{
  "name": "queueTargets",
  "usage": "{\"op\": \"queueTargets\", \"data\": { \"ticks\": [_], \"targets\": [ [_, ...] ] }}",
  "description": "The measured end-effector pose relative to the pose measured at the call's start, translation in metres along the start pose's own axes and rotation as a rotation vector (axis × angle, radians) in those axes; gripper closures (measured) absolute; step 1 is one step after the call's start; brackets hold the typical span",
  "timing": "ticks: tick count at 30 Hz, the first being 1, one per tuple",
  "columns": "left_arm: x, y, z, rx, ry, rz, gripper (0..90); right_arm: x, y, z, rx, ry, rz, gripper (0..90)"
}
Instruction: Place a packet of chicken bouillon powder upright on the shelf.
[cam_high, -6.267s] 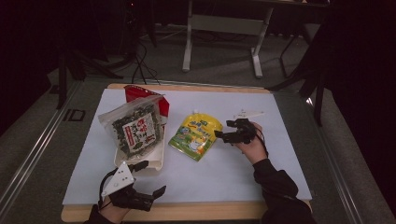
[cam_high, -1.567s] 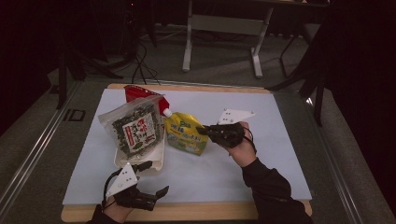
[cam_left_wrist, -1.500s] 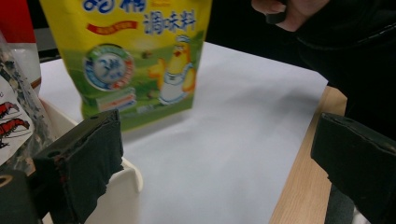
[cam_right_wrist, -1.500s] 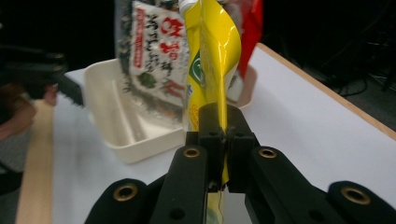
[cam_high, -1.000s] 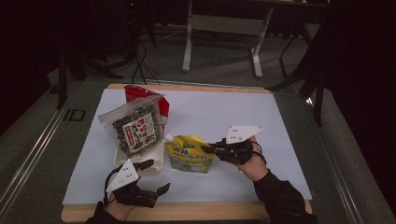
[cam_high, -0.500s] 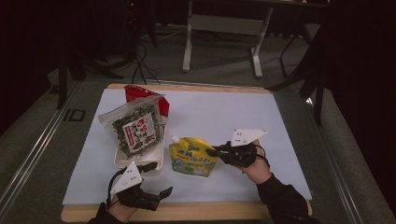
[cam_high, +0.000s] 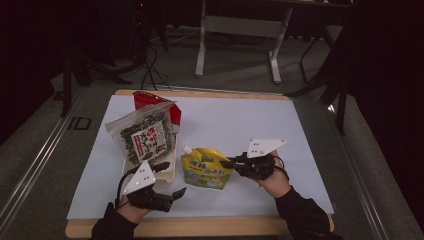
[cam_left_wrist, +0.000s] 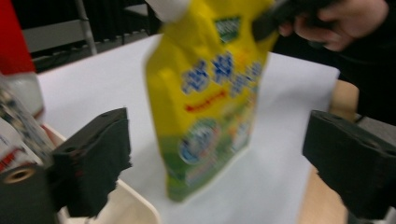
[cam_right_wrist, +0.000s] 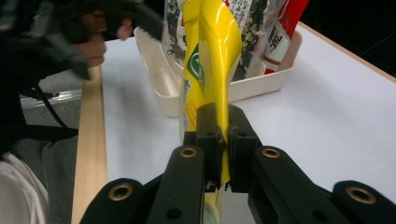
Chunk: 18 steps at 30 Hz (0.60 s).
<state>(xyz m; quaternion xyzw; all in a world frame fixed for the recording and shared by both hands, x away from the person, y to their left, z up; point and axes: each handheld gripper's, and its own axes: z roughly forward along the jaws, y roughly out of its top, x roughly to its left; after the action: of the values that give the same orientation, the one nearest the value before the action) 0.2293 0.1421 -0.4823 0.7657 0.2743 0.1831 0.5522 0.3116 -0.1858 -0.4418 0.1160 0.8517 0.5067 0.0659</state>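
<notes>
- The right gripper pinches the yellow pouch by its edge; the left gripper has its jaws spread, just narrowing, nothing between.
- White table sheet.
- Cream tray beside the upright pouch.
- Seaweed bag in it.

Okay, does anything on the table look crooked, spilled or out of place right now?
Nothing is spilled or damaged. The yellow pouch stands tilted only because the right gripper pinches its edge. The seaweed bag and red bag lean in the cream tray.
</notes>
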Motion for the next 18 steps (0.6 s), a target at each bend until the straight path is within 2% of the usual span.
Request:
{"op": "queueTargets", "data": {
  "ticks": [3,5,10,11,13,15,18],
  "targets": [
    [0.014,0.011,0.011,-0.005,0.013,-0.015,16.2,0.0,0.0,0.0,0.001,0.005,-0.002,86.2],
    [0.019,0.016,0.015,-0.007,0.001,-0.009,23.3,0.0,0.0,0.0,0.003,0.005,-0.004,86.2],
    [0.029,0.023,0.026,0.025,-0.013,0.009,39.5,0.0,0.001,0.0,0.005,0.006,-0.002,86.2],
    [0.03,0.023,0.028,0.034,-0.01,0.012,43.0,0.0,0.001,0.0,0.006,0.006,-0.001,86.2],
    [0.032,0.023,0.031,0.044,-0.04,0.006,51.9,0.0,0.001,0.0,0.006,0.007,0.0,86.2],
    [0.031,0.024,0.032,0.054,-0.045,0.006,61.4,0.0,0.001,0.0,0.006,0.005,-0.001,86.1],
    [0.029,0.025,0.034,0.065,-0.039,0.003,67.2,0.0,0.001,0.0,0.007,0.006,0.001,86.0]
  ]
}}
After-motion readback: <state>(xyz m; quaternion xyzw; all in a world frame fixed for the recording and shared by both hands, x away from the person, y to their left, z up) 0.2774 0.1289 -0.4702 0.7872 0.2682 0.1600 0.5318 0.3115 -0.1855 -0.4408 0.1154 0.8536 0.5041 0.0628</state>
